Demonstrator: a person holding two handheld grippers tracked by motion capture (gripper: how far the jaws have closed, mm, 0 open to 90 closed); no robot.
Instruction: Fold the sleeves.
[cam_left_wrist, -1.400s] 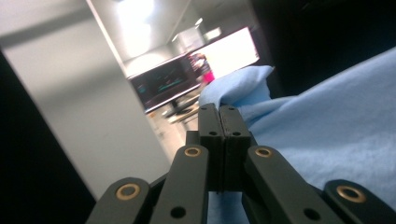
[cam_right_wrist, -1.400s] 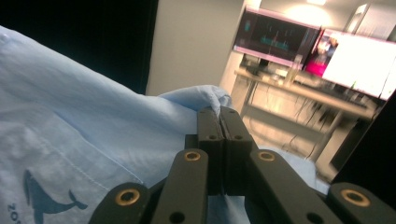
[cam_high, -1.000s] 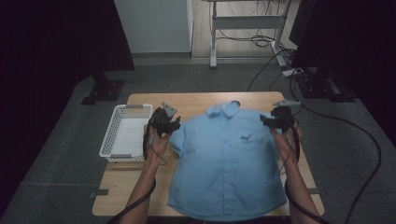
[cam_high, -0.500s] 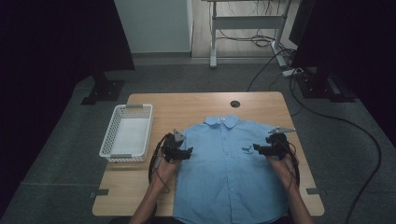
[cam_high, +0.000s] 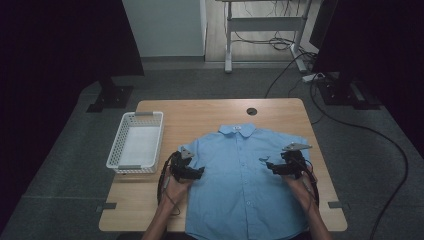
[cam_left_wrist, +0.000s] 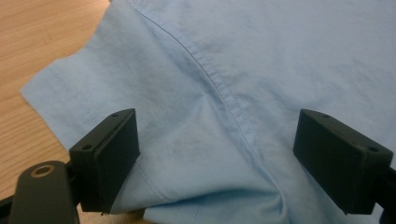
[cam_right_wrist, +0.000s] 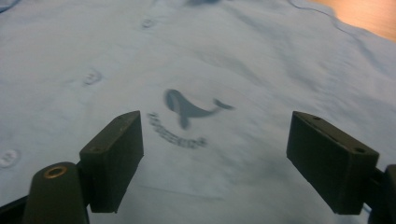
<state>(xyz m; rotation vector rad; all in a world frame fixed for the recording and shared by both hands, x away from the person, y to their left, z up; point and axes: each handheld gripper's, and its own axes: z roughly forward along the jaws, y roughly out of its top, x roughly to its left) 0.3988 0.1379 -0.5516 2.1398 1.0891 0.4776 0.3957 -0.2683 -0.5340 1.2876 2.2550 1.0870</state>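
A light blue short-sleeved shirt (cam_high: 240, 175) lies flat and face up on the wooden table (cam_high: 200, 117), collar toward the far edge. My left gripper (cam_high: 199, 173) rests at the shirt's left sleeve seam (cam_left_wrist: 219, 84), jaws wide apart with nothing between them. My right gripper (cam_high: 264, 165) hovers over the shirt's right chest, also open. Between its jaws I see a small dark whale logo (cam_right_wrist: 189, 109) with lettering under it, and buttons (cam_right_wrist: 91, 77) to the left.
A white mesh basket (cam_high: 136, 141) stands empty on the table's left side. A round cable hole (cam_high: 251, 111) sits near the far edge. Bare wood lies beyond the collar and left of the shirt. Cables and desk legs are on the floor behind.
Both grippers came toward the near edge, drawing the shirt down flat onto the table. They have let go of it and now stand open over the sleeve and chest.
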